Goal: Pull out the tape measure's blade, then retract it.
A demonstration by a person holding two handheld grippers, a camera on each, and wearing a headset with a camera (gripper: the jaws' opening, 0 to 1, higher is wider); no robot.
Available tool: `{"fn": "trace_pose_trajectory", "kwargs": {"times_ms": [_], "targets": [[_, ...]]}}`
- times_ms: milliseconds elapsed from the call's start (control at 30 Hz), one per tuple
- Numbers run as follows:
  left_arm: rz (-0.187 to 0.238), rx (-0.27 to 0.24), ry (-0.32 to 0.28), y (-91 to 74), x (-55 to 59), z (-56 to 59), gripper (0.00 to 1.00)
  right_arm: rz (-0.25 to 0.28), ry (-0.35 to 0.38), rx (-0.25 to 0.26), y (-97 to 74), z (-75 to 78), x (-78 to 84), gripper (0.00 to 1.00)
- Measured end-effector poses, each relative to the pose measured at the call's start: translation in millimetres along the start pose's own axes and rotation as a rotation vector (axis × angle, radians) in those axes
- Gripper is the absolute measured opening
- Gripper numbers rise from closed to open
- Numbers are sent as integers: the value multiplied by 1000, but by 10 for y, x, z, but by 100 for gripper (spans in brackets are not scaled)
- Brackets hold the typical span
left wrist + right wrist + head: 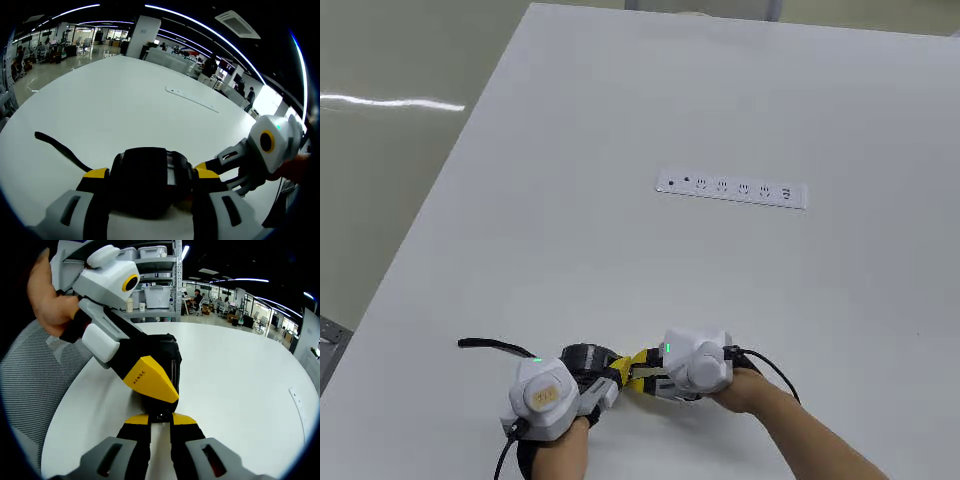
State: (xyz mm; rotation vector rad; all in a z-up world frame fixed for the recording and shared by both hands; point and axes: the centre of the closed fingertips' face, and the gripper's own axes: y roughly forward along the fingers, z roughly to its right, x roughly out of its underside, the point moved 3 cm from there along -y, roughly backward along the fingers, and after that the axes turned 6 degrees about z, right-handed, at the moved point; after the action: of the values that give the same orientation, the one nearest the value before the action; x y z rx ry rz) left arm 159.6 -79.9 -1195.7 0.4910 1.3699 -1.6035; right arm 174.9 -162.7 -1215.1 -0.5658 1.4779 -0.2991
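Looking down in the head view, we find the tape measure (586, 358) low on the white table (570, 200), near its 6 o'clock edge, caught between our two tools. The left gripper (605, 378) reaches it from about 7 o'clock and the right gripper (642, 372) from 3 o'clock, so their yellow tips come close together beside the black case.

In the left gripper view the case sits square between that gripper's jaws, with one yellow tip pressed against each flank. The jaws are clamped on it at the full width of the case. In the right gripper view that gripper's jaws are drawn almost together, pinching a small dark tab at the case's mouth, at 6 o'clock of the case. The tab lies right against the body. One yellow tip of the left gripper lies across the case there, and a hand (50, 295) grips that tool at 10 o'clock.

A black strap (492, 346) lies on the table at 9 o'clock of the case. A white power strip (732, 189) lies well apart, toward 1 o'clock.
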Motion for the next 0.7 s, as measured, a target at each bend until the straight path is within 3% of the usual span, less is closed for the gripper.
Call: {"fn": "trace_pose_trajectory", "kwargs": {"times_ms": [700], "targets": [[-29,37,6,34,59,18,65,-12,36,27,32,-16,75,13]]}}
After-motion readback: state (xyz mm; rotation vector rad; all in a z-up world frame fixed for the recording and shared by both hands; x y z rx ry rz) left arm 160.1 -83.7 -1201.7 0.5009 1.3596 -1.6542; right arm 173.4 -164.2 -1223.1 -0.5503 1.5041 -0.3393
